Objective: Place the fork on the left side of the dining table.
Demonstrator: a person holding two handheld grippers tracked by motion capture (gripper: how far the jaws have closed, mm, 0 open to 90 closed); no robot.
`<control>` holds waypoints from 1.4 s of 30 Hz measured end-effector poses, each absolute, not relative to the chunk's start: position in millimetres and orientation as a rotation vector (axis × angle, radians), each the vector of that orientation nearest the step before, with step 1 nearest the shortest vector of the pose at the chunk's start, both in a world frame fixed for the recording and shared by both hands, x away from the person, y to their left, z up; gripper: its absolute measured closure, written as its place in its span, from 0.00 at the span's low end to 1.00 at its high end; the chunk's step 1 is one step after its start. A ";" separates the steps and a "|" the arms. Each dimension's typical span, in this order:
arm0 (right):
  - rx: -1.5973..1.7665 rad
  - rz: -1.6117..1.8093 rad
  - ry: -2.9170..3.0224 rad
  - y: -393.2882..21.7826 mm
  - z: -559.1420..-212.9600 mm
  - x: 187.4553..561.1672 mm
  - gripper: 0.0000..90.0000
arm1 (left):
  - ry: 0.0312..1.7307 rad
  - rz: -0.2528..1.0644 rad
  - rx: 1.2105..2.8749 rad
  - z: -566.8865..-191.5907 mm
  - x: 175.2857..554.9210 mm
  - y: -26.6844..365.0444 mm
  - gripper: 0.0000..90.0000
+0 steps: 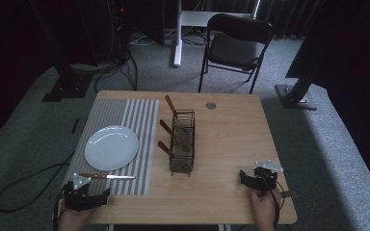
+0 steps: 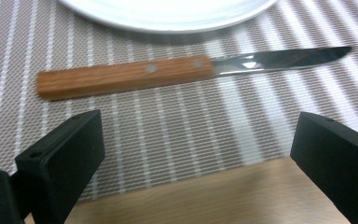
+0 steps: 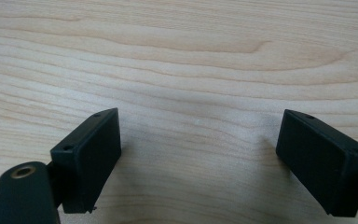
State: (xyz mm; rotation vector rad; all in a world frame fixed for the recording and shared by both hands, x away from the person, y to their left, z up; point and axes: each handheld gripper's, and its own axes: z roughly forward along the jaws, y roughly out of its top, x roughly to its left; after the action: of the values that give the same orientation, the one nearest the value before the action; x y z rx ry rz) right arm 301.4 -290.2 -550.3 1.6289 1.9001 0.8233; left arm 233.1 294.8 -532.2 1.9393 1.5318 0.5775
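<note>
A knife (image 1: 107,176) with a wooden handle (image 2: 121,77) and a steel blade (image 2: 279,59) lies flat on the striped placemat (image 1: 120,120), just below the white plate (image 1: 111,147). My left gripper (image 1: 84,196) rests at the table's front left corner, open, its jaws a little short of the knife with nothing between them. In the left gripper view the plate's rim (image 2: 168,18) runs along the top. My right gripper (image 1: 255,179) sits at the front right of the wooden table (image 1: 231,139), open over bare wood (image 3: 200,84).
A black wire basket (image 1: 182,142) stands mid-table with three wooden-handled utensils (image 1: 166,127) sticking out of its left side. A small round grey disc (image 1: 210,105) lies near the far edge. A black folding chair (image 1: 236,45) stands beyond the table.
</note>
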 end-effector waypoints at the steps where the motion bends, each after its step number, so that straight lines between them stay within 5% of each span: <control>1: 1.629 0.823 1.900 -290.2 -550.3 301.4 0.15 | 1.513 0.580 1.954 -531.0 232.8 293.2 0.03; 42: 1.628 0.824 1.900 -290.3 -550.3 301.4 0.15 | 1.153 0.380 1.966 -474.6 270.7 249.7 0.03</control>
State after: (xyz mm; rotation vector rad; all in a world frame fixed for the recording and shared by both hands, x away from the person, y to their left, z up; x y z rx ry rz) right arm 301.4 -290.3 -550.3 1.6277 1.9001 0.8237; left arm 270.7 249.7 -474.6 1.9663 1.1528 0.3803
